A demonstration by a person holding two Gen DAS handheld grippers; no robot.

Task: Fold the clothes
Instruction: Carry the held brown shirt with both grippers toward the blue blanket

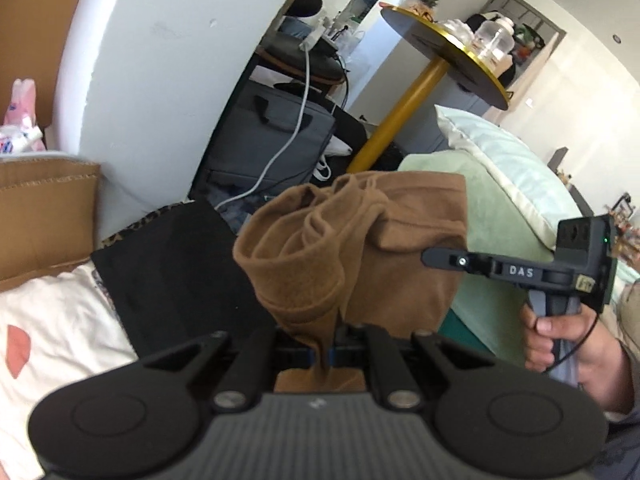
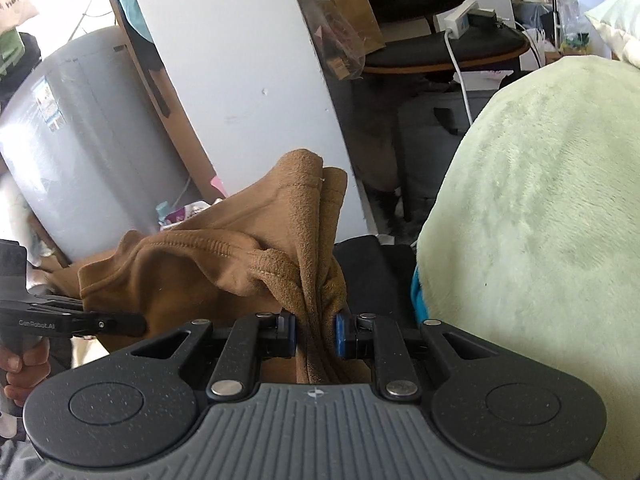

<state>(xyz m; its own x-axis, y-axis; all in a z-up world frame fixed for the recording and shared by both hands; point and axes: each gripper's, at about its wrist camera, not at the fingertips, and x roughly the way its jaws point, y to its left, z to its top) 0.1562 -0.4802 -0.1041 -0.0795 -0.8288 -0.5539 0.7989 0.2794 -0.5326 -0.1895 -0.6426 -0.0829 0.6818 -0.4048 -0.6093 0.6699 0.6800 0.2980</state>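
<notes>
Your left gripper [image 1: 323, 354] is pinched nearly shut on a thin edge of the brown garment [image 1: 352, 248], and your right gripper [image 2: 316, 338] is clamped on a thicker bunched fold of the same garment [image 2: 224, 268], its blue pads [image 2: 341, 336] pressed against the cloth on either side. You hold the garment up between the two tools, in front of you. It is a soft, fleecy brown knit with a ribbed, stitched hem, and it hangs in loose rumpled folds.

Seen from your left wrist, the right tool's side bears the letters "DAS" [image 1: 522, 271], with your hand [image 1: 560, 340] wrapped around its grip. From your right wrist, the left tool's arm reads "GenRobot.AI" [image 2: 37, 324].

Beyond the garment, a fuzzy pale green blanket [image 2: 528, 208] bulges on your right, and a black cloth [image 1: 176, 276] lies flat beneath on the left beside a white sheet [image 1: 52, 320]. A corrugated cardboard box [image 1: 44, 216] stands further left. A round black table top with a gold rim and gold post [image 1: 412, 104] rises behind, carrying a clear plastic jar [image 1: 494, 38].
</notes>
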